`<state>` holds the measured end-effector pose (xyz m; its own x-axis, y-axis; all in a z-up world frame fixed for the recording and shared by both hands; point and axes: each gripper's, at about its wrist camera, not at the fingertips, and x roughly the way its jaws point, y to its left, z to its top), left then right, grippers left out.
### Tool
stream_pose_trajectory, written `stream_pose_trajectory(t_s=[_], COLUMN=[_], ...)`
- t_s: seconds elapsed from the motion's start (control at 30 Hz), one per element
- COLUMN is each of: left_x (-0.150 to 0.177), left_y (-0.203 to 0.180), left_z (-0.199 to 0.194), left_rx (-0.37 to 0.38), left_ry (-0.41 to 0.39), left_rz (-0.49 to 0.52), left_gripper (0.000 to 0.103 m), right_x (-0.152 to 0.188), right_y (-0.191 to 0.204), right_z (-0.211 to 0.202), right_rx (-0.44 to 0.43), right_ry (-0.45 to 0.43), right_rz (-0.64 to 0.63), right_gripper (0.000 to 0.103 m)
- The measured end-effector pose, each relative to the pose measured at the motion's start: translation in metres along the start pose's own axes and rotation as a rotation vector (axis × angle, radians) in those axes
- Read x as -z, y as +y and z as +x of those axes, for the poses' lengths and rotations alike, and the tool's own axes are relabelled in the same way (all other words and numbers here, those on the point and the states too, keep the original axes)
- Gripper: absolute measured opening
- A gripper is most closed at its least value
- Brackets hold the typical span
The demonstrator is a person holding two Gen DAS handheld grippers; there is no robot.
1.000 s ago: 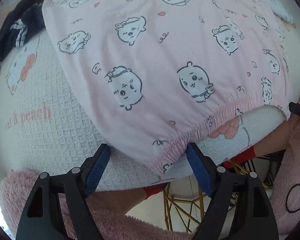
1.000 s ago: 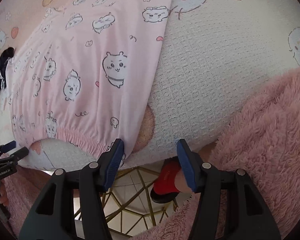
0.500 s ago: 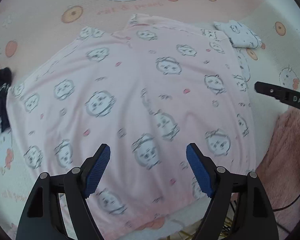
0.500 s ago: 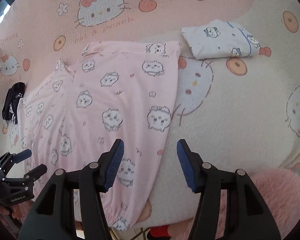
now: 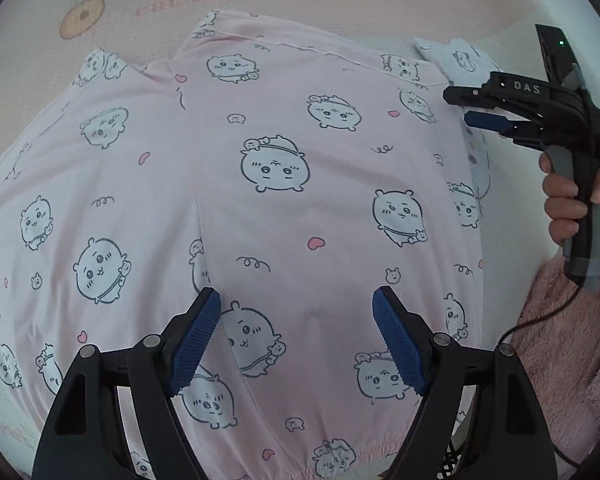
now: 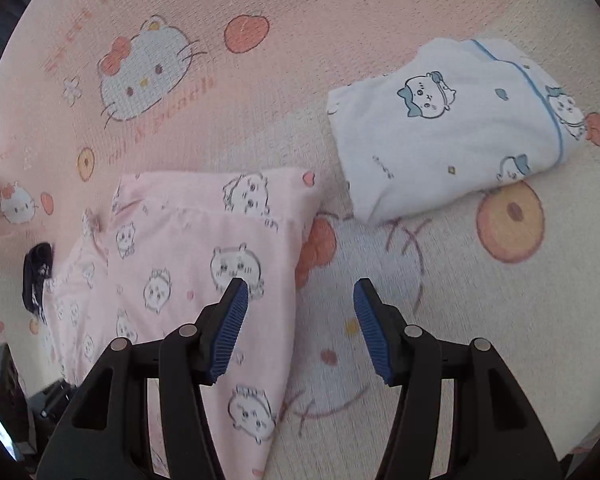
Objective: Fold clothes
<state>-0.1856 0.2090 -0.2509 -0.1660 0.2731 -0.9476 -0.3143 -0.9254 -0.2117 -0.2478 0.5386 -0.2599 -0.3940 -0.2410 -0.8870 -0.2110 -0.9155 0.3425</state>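
Pink pyjama trousers printed with cartoon animals lie spread flat on the blanket, waistband far, elastic cuffs near. My left gripper hovers open over the lower half of the right leg, nothing between its blue pads. In the right wrist view the same pink trousers fill the lower left, and my right gripper hangs open above their right edge near the waistband, holding nothing. The right gripper also shows in the left wrist view at the far right, held by a hand, its jaws apart.
A folded white garment with blue cartoon prints lies beyond the trousers at the right. A small dark garment lies by the trousers' left side. The cat-and-peach patterned blanket covers the whole surface. A fluffy pink sleeve is at the lower right.
Both grippers have swept from the cuff end at the blanket's near edge towards the waistband. The right gripper now hangs beside the waistband corner, with the folded white garment much nearer.
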Motion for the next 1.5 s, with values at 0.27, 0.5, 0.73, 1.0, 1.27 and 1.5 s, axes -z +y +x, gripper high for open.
stream_pose_trajectory(t_s=[0.27, 0.5, 0.73, 1.0, 1.27, 1.5], left_x=[-0.016, -0.015, -0.003, 0.037, 0.092, 0.128], left_y=[-0.002, -0.015, -0.021, 0.013, 0.037, 0.079], left_z=[0.011, 0.023, -0.009, -0.008, -0.024, -0.033], left_rx=[-0.026, -0.106, -0.124, -0.266, -0.218, -0.116], left_ry=[0.028, 0.048, -0.039, 0.084, 0.085, 0.113], left_rz=[0.031, 0.105, 0.043, -0.072, -0.107, -0.282], left_gripper=[0.081, 0.081, 0.081, 0.081, 0.081, 0.081], right_x=[-0.022, -0.021, 0.044, 0.163, 0.198, 0.247], right_y=[0.019, 0.02, 0.045, 0.109, 0.11, 0.146], right_z=[0.02, 0.019, -0.049, -0.021, -0.041, -0.022], right_rx=[0.062, 0.161, 0.102, 0.062, 0.224, 0.29], right_ry=[-0.014, -0.054, -0.129, 0.113, 0.028, 0.089], right_rz=[-0.154, -0.19, -0.085, -0.153, -0.052, -0.221], right_gripper=[0.007, 0.025, 0.036, 0.037, 0.036, 0.036])
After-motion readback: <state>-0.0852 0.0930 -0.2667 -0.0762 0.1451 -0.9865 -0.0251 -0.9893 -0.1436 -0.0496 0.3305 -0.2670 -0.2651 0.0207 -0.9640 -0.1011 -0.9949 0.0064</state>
